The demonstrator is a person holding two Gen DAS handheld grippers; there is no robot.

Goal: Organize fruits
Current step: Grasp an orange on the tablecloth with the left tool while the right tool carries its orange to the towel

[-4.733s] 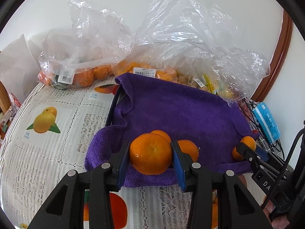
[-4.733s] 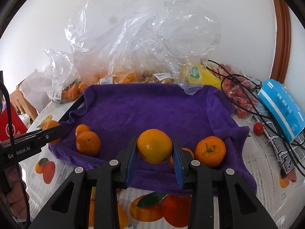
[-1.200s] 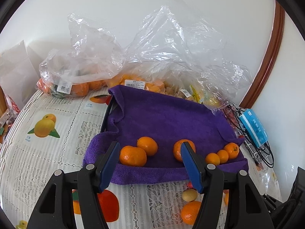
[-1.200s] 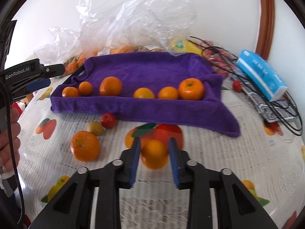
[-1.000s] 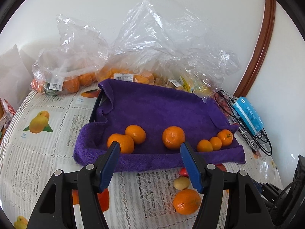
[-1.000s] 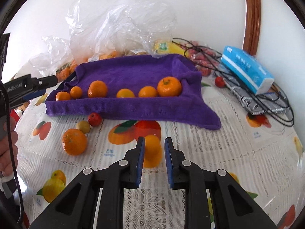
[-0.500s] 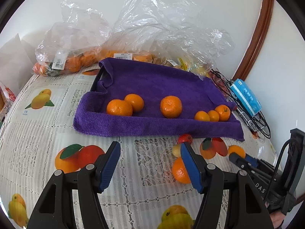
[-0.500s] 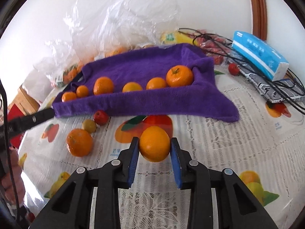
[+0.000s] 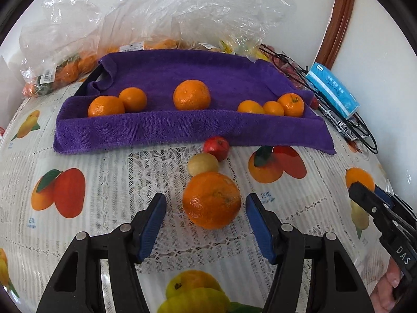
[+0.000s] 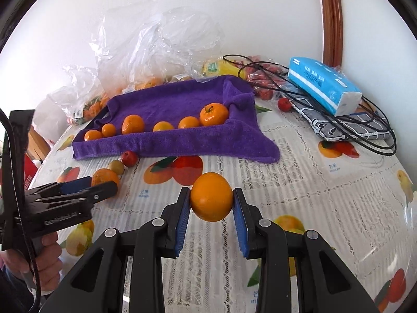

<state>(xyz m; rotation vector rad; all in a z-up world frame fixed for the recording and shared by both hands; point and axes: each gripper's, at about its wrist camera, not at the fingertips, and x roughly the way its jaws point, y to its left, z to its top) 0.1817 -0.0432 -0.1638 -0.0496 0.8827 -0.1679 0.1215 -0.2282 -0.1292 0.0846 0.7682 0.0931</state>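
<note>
A purple towel-lined tray [image 9: 166, 127] holds several oranges in a row; it also shows in the right wrist view [image 10: 182, 140]. My left gripper [image 9: 206, 219] is open, its jaws on either side of a large orange [image 9: 211, 199] that lies on the tablecloth. A small yellow fruit [image 9: 203, 163] and a small red fruit [image 9: 216, 144] lie just beyond it. My right gripper [image 10: 211, 208] is shut on an orange [image 10: 211, 196], held above the tablecloth in front of the tray.
Plastic bags of fruit [image 9: 156, 18] stand behind the tray by the wall. A blue tissue pack [image 10: 323, 86], black cables [image 10: 351, 120] and a grey patterned pouch [image 10: 338, 127] lie at the right. The table's edge curves away at left and right.
My left gripper has come down and forward to straddle the large orange on the table. My right gripper has closed on its orange and lifted it off the cloth.
</note>
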